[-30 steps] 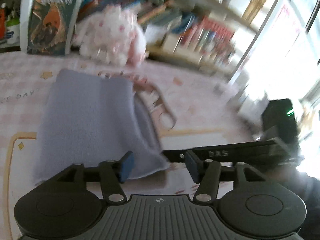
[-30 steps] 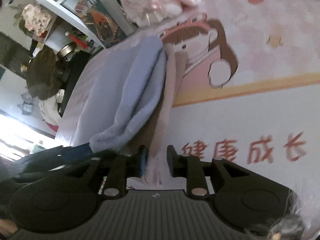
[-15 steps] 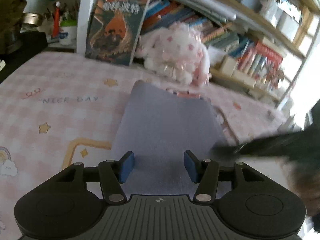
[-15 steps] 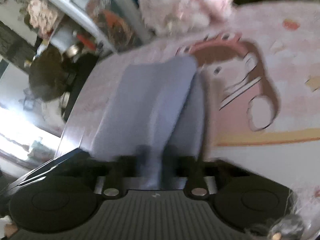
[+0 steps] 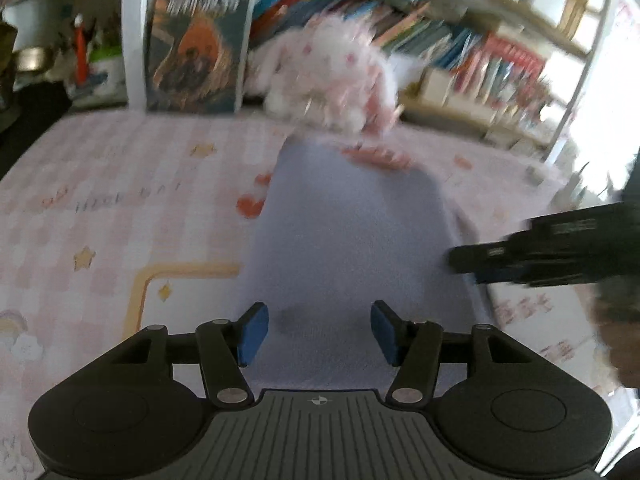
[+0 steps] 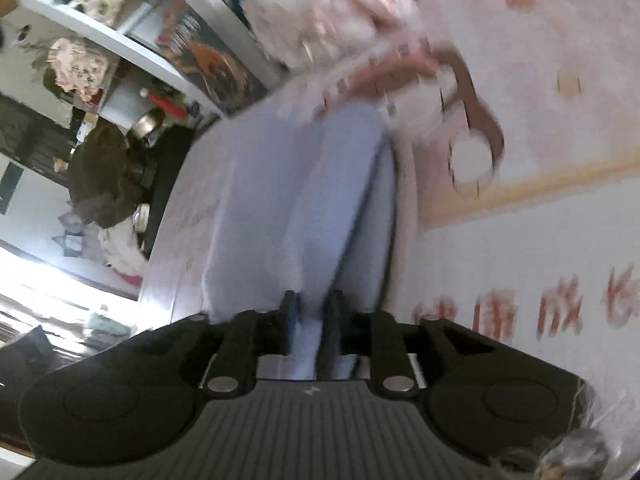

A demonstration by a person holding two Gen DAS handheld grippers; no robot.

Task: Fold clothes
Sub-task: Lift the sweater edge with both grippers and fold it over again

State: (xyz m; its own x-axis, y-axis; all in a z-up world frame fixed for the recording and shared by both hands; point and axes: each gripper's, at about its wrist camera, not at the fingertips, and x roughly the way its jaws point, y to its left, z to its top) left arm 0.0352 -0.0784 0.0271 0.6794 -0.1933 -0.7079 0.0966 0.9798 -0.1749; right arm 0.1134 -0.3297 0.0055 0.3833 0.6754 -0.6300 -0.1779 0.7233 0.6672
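We hold the left gripper (image 5: 318, 334) over the near end of the cloth (image 5: 352, 240), a pale blue folded piece lying flat on the pink checked mat (image 5: 120, 200). Its jaws stand about half apart and are opening a little; the cloth lies below the gap, and no fold is pinched between the blue pads (image 5: 252, 334). The cloth runs away from us toward the plush toy (image 5: 332, 80) and the book (image 5: 200, 44) at the far edge of the mat.

Our right gripper (image 6: 310, 320) sits at the cloth's (image 6: 280, 200) right edge; in the left view it comes in from the right (image 5: 540, 250), just beside that edge. A raised fold of the cloth stands between its jaws, which are narrow and opening. The picture is blurred, so we cannot say for sure that the pads press the fold. From there the fold slopes down onto the mat (image 6: 540, 120).
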